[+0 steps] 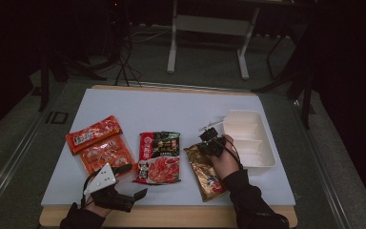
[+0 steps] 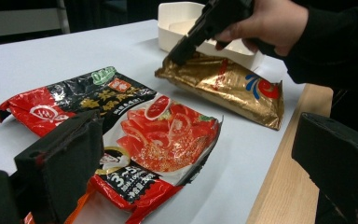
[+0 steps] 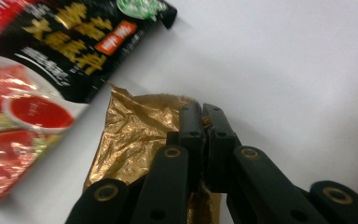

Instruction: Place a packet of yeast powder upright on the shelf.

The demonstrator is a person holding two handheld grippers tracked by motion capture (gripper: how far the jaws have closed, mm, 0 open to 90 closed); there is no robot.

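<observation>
a gold foil snack packet (image 1: 206, 172) is pinched at its far end by the right gripper (image 1: 213, 141), its jaws pressed together on the crinkled top edge (image 3: 135, 116), as seen in the right gripper view. the packet lies on the white table (image 1: 171, 107) near the front right, just beside a white compartment tray (image 1: 250, 138), with its gripped end raised off the surface and its near end resting by the wooden table edge (image 2: 279, 186). the left gripper (image 1: 131, 195) is held low at the front left, jaws spread wide and holding nothing, near a red and black hotpot-base packet (image 2: 144, 135). two orange-red packets (image 1: 100, 143) are laid farther to the left. the gold packet is judged to be light, soft and slippery, its foil liable to crumple and slide from a loose pinch; the flat sealed seam at the end is thought the firmest place to be taken, while the limp body is expected to sag and swing when lifted toward the tray.
</observation>
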